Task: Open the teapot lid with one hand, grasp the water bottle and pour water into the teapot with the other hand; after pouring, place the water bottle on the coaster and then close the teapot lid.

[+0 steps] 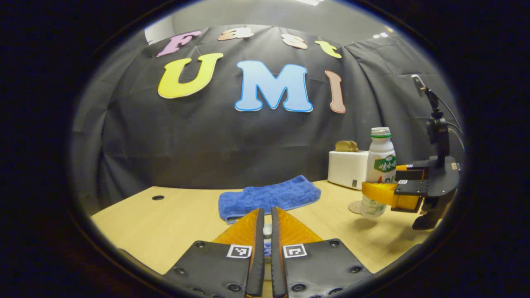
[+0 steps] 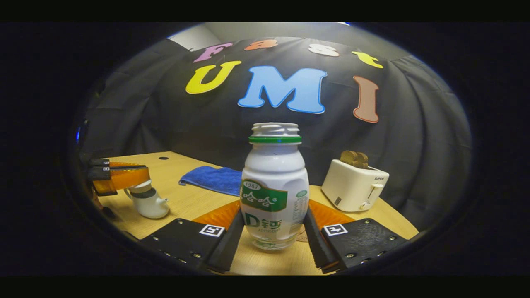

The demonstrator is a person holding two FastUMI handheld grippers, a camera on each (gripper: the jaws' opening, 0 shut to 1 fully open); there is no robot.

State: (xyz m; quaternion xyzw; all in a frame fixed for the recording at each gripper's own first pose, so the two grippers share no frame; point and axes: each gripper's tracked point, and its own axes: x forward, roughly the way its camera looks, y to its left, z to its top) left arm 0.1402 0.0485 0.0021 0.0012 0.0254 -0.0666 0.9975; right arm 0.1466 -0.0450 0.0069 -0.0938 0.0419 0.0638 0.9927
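Now the water bottle (image 2: 275, 186) stands upright between the fingers of the right claw (image 2: 273, 231), both fingers pressing on its lower body, one on each side. Its mouth is uncapped, with a green ring below the threads. In the left gripper view the same bottle (image 1: 379, 171) is seen held by that claw (image 1: 379, 194), its base just above the wooden tabletop (image 1: 165, 223), and a round coaster (image 1: 355, 207) lies on the wood just beside and behind the base. In the right gripper view a sliver of the coaster (image 2: 303, 236) peeks out behind the bottle's foot.

Left of the bottle in the right gripper view, the white teapot (image 2: 150, 203) sits on the tabletop (image 2: 186, 203), spout turned toward the bottle. The left claw (image 2: 124, 178) is over the teapot's top. In its own view, the left claw (image 1: 267, 231) has its fingers nearly together, a narrow gap between them with a small pale thing in it; whether both fingers press on it I cannot tell.

Behind the bottle, between it and the teapot, lies a folded blue cloth (image 2: 211, 179). To the bottle's right a white toaster (image 2: 354, 188) stands with brown slices in its slots.
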